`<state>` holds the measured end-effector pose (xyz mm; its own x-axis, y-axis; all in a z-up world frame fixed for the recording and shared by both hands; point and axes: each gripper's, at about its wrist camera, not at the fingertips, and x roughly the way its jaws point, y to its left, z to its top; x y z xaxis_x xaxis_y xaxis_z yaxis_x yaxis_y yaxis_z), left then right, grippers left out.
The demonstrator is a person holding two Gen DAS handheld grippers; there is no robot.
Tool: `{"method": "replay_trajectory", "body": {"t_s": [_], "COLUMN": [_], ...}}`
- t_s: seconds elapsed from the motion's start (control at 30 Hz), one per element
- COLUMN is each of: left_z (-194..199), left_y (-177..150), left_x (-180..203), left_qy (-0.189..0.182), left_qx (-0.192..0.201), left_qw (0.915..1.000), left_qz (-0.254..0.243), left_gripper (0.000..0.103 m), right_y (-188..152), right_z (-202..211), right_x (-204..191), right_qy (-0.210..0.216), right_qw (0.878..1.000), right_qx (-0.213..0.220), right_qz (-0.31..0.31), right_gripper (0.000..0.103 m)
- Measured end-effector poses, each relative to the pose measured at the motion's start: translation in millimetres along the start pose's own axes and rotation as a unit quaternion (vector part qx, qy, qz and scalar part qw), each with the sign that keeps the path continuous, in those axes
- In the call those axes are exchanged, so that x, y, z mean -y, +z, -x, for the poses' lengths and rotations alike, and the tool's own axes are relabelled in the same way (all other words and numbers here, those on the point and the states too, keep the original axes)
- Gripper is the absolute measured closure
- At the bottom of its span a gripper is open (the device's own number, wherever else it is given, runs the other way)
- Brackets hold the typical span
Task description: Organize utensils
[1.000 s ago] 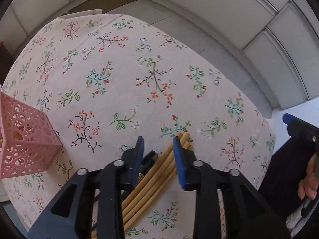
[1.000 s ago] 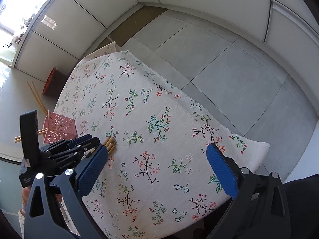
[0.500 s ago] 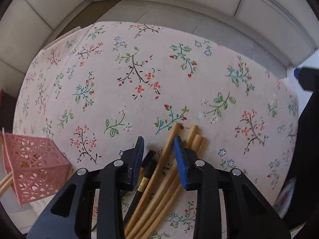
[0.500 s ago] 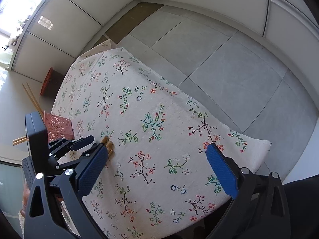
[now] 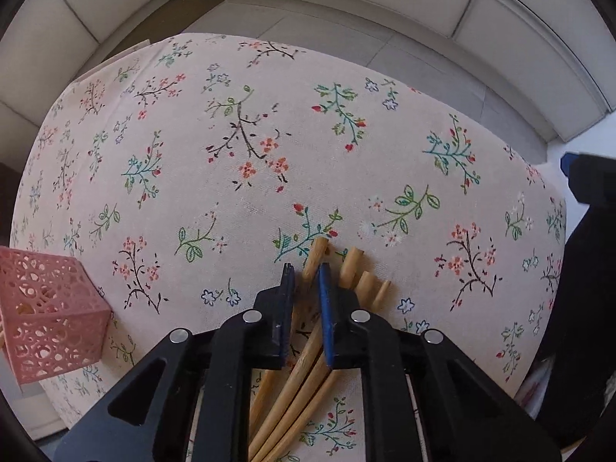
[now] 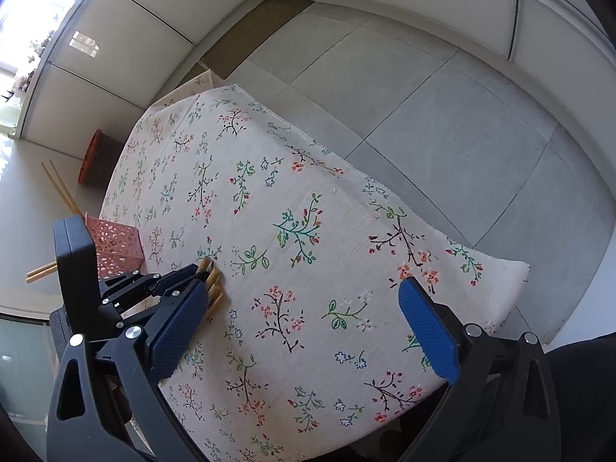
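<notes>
Several bamboo chopsticks (image 5: 356,269) lie in a bundle on the floral tablecloth (image 5: 250,134), ends pointing away from me. My left gripper (image 5: 305,269) points steeply down over the bundle and its jaws are closing, the blue pads pinching the leftmost chopstick (image 5: 313,254). The right wrist view shows the left gripper (image 6: 192,269) at those chopstick ends (image 6: 213,283). My right gripper (image 6: 302,287) hovers open above the cloth with nothing between its pads. A pink lattice holder (image 5: 46,308) stands at the table's left edge.
The pink holder (image 6: 115,242) has chopsticks (image 6: 57,184) sticking out of it. A red-orange container (image 6: 92,158) sits on the floor beyond the table. The table's far edge (image 6: 346,165) drops to grey floor tiles. Part of the right gripper (image 5: 589,181) shows at the right.
The left gripper came lower and its jaws narrowed from a wide gap around the bundle to a pinch on one chopstick. The right gripper stayed where it was, open.
</notes>
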<state>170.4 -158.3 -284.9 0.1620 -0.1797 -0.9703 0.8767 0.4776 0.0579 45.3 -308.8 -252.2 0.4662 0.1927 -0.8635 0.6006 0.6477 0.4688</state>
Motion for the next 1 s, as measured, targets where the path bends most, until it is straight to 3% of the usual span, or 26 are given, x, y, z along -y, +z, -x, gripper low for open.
{"method": "replay_trajectory", "body": {"t_s": [0.07, 0.13, 0.27, 0.33, 0.4, 0.5, 0.7, 0.87, 1.0], "left_z": [8.2, 25.1, 81.7, 114.3, 145.9, 177.3, 231.7, 253.5, 264.8], "left_y": [-4.3, -10.4, -34.7, -52.4, -74.2, -100.4, -148.4, -156.8, -165.6], "left_x": [-8.6, -17.1, -26.0, -26.5, -28.0, -37.3, -18.1, -11.4, -17.1], "left_qy": [0.025, 0.022, 0.048, 0.067, 0.085, 0.101, 0.116, 0.118, 0.122], "left_qx": [0.025, 0.059, 0.124, 0.156, 0.186, 0.231, 0.299, 0.343, 0.364], "left_qw": [0.9992, 0.9971, 0.9889, 0.9824, 0.9747, 0.9609, 0.9396, 0.9253, 0.9148], "left_qz": [0.02, 0.042, 0.066, 0.079, 0.091, 0.114, 0.119, 0.111, 0.125], "left_gripper": [0.093, 0.094, 0.095, 0.095, 0.096, 0.096, 0.096, 0.096, 0.096], "right_y": [-2.2, -4.1, -8.7, -12.7, -19.1, -25.8, -32.4, -31.9, -32.0], "right_z": [-3.1, -11.8, -31.8, -41.3, -54.4, -70.6, -89.6, -97.3, -102.8], "right_x": [-7.8, -18.7, -41.4, -54.4, -67.4, -76.2, -91.8, -109.4, -120.4], "right_qy": [0.002, 0.002, 0.01, 0.014, 0.01, -0.005, -0.047, -0.091, -0.135], "right_qw": [1.0, 1.0, 0.998, 0.997, 0.996, 0.994, 0.994, 0.992, 0.988], "right_qx": [-0.009, -0.028, -0.059, -0.071, -0.093, -0.112, -0.096, -0.084, -0.071], "right_qz": [0.002, 0.001, -0.012, -0.008, -0.001, -0.015, -0.034, -0.026, -0.011], "right_gripper": [0.007, 0.007, 0.008, 0.017, 0.035, 0.045, 0.056, 0.059, 0.069]}}
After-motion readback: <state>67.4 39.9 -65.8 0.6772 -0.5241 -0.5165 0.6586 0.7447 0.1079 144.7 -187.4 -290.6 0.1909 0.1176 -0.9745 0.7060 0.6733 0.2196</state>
